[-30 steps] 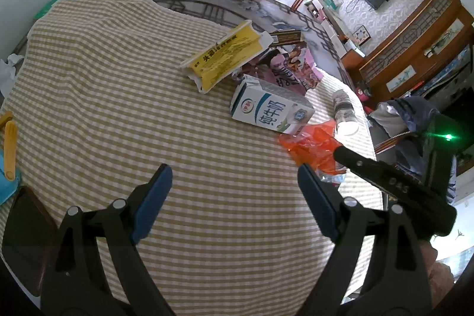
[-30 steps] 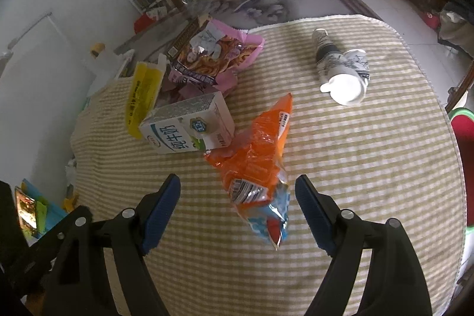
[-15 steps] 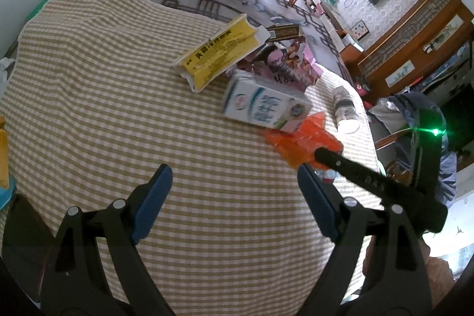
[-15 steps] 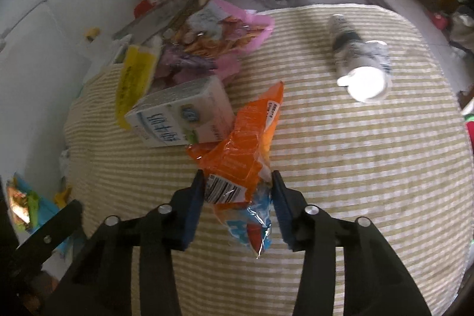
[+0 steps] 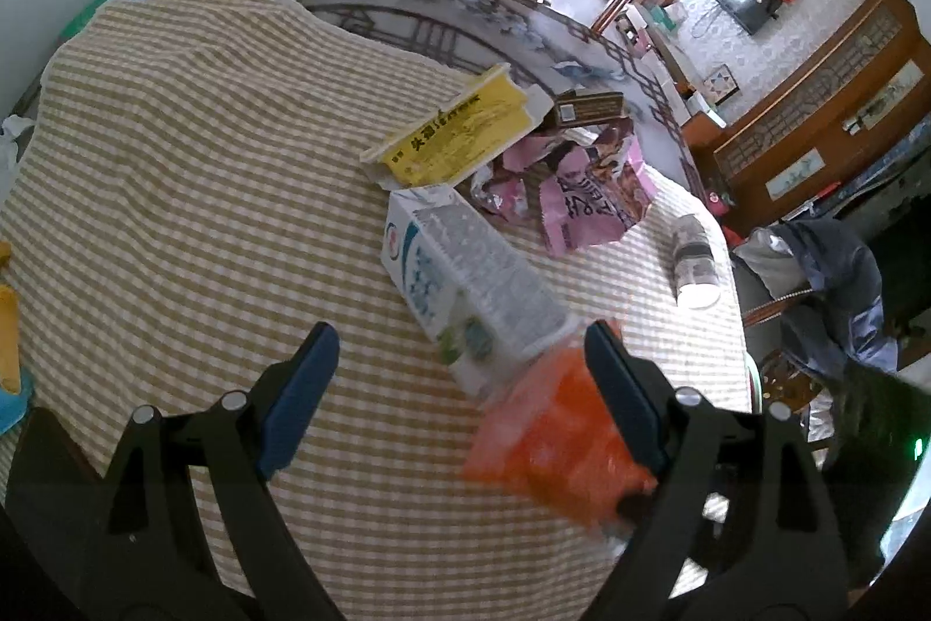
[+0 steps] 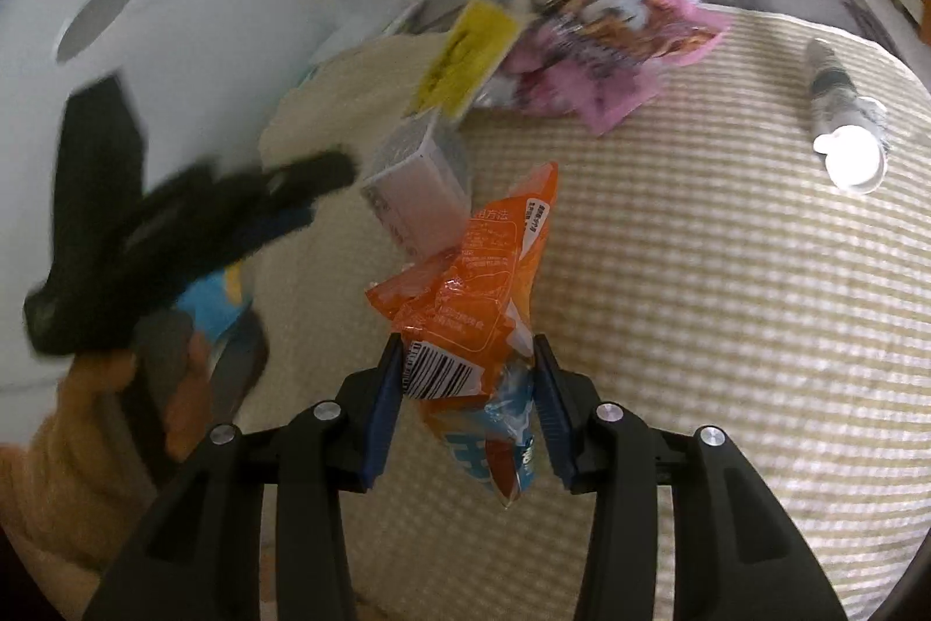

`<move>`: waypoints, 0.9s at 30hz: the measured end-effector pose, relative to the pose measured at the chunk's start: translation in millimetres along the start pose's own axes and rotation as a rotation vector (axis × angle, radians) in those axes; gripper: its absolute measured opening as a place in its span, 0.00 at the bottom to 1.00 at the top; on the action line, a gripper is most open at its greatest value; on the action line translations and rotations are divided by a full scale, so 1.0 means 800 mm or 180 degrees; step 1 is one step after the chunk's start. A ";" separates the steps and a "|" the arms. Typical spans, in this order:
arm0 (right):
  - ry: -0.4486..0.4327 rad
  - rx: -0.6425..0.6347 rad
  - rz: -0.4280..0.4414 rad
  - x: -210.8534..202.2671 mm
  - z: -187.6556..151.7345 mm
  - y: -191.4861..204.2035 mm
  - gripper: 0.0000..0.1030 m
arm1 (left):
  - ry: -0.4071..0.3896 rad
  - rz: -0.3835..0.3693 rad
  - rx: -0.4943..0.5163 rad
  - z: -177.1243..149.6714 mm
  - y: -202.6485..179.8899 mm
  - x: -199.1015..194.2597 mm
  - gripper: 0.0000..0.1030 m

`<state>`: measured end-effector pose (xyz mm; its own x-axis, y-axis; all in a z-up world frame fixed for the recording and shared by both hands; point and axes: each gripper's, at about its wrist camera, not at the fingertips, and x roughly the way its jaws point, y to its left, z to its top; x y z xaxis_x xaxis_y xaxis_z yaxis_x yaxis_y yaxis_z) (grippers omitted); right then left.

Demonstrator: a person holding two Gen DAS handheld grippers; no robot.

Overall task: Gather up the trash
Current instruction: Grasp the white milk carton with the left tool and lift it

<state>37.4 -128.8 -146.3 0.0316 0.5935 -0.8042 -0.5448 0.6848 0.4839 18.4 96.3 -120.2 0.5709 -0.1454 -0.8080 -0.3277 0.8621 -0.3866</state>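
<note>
So the table [image 5: 174,167] is covered in a beige and white checked cloth, and past its far edge there's a dark glass-looking tabletop with a printed pattern, then a room with carved wooden furniture, a wall-mounted TV [image 5: 748,1] and patterned wallpaper. The trash sits in a loose pile: a yellow carton [image 5: 454,138] with black Chinese characters down its side that I can't read at this size, a crumpled pink snack bag [image 5: 587,196] with dark lettering that's also too warped to make out, and a white and blue milk carton [image 5: 465,283] lying on its side with a round logo on the end flap. A white bottle [image 6: 844,120] lies on its side well apart from the pile, near the table's edge. The orange snack wrapper [image 6: 465,295] is the one in play: the right gripper [image 6: 468,388] is clamped on it just above the blue bottom end, barcode facing the camera, with some small Chinese print higher up, and the wrapper looks lifted off the cloth. The left gripper [image 5: 459,376] points down at the table with its jaws spread wide and nothing between them, the milk carton just ahead. In the right wrist view a blurry hand [image 6: 145,376] in a tan sleeve is holding that left gripper.
</note>
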 end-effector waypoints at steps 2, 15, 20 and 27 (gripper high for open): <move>0.0058 0.0022 0.0025 0.000 -0.008 0.002 0.41 | 0.0014 0.0017 -0.0007 0.000 0.003 0.003 0.81; -0.0266 0.0338 -0.0046 -0.043 -0.019 -0.023 0.41 | 0.0224 0.0071 -0.0158 -0.006 0.018 0.029 0.81; -0.0551 0.0678 -0.0175 -0.064 -0.019 -0.051 0.41 | 0.0303 0.0051 -0.0130 -0.005 0.011 0.042 0.81; -0.0700 0.1038 -0.0255 -0.083 -0.031 -0.083 0.42 | 0.0398 0.0050 -0.0058 -0.012 -0.008 0.061 0.81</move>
<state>50.6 -223.7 -133.7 0.2610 0.5847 -0.7681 -0.2398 0.8100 0.5352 41.4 79.1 -161.2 0.4676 -0.1922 -0.8628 -0.3502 0.8559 -0.3805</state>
